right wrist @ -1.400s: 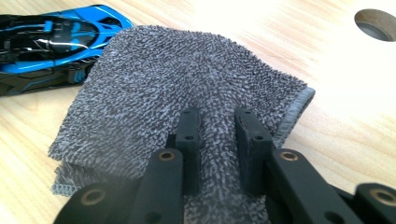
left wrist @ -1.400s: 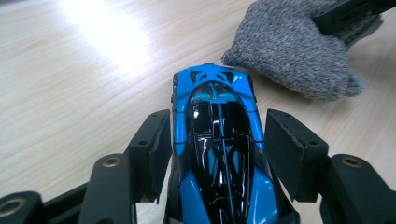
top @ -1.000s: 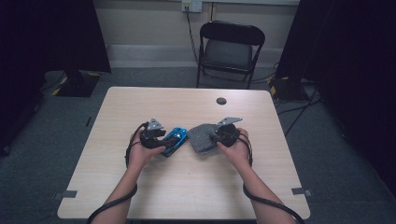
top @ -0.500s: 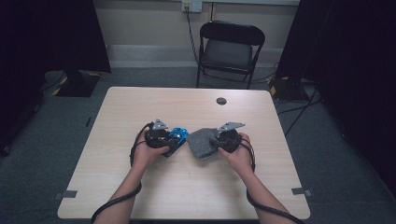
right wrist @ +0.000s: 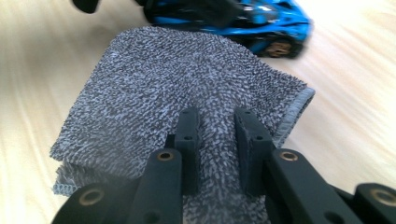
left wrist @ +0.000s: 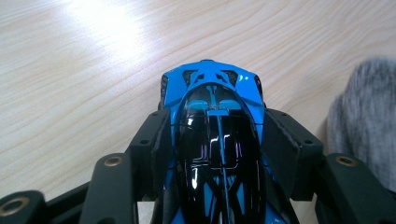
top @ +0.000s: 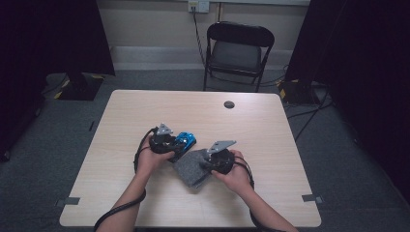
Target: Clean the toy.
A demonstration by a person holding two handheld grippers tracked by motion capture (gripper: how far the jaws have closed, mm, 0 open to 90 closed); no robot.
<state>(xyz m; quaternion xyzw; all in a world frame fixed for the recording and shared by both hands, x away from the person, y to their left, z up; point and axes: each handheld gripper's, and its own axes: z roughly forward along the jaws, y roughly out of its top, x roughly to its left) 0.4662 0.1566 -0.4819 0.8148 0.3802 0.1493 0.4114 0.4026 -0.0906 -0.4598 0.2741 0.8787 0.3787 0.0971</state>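
1. A blue and black toy car [left wrist: 215, 140] sits near the middle of the light wood surface [top: 270, 130], gripped by its sides between the two black jaws of the left tongs [left wrist: 215, 149]; the jaws have just been closing in on it, and their pads press against its flanks.
2. In the high view the car [top: 185, 140] pokes out beyond the left tongs [top: 170, 145], nose toward the far right.
3. Just right of the car lies a folded grey terry cloth [top: 191, 166], its far corner close to the car; whether the two touch cannot be told.
4. The right tongs [right wrist: 216, 140] are clenched on a pinch of this cloth [right wrist: 163, 98], the weave bunched between the narrow jaws, one hemmed edge hanging free at the side.
5. In the high view the right tongs [top: 205, 169], held in the person's right hand [top: 239, 176], point toward the left hand [top: 150, 159], with the cloth spread under and ahead of them.
6. Cables trail from both tongs back along the forearms.
7. Farther out, a small dark round disc [top: 229, 104] lies near the surface's far edge, well apart from the work.
8. Beyond stands a black folding chair [top: 237, 50] on grey carpet.
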